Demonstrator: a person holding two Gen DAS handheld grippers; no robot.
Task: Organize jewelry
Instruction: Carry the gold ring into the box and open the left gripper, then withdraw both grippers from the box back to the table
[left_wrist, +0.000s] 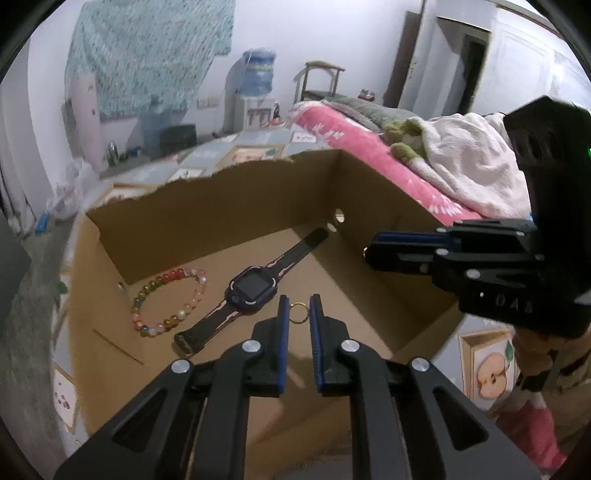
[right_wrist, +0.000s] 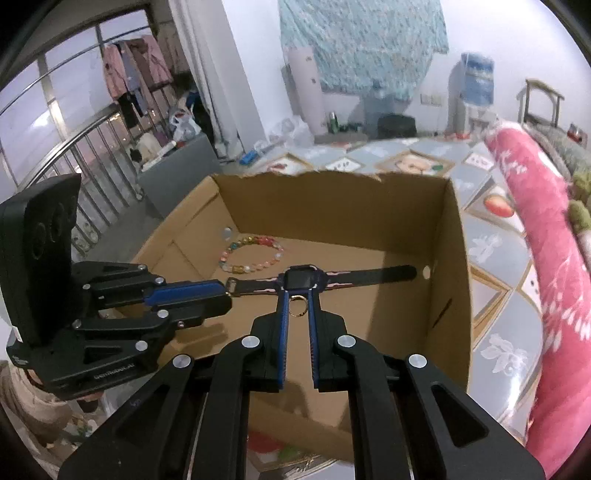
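An open cardboard box (left_wrist: 221, 206) (right_wrist: 332, 199) holds a multicoloured bead bracelet (left_wrist: 168, 301) (right_wrist: 251, 254) and a dark smartwatch (left_wrist: 253, 286) (right_wrist: 299, 278) lying flat. My left gripper (left_wrist: 298, 314) hovers over the box floor with a small gold ring (left_wrist: 298, 313) between its narrowly parted fingertips. My right gripper (right_wrist: 297, 306) likewise has a gold ring (right_wrist: 297, 306) between its fingertips, just in front of the watch face. Each gripper shows from the side in the other view: the right one (left_wrist: 373, 254), the left one (right_wrist: 225, 291).
The box sits on a patterned quilt with fruit pictures (right_wrist: 491, 236). A pink blanket (left_wrist: 369, 147) (right_wrist: 554, 240) lies at the right. A water dispenser (left_wrist: 258, 85) and a chair (left_wrist: 321, 81) stand by the far wall. A railing (right_wrist: 74, 147) is at the left.
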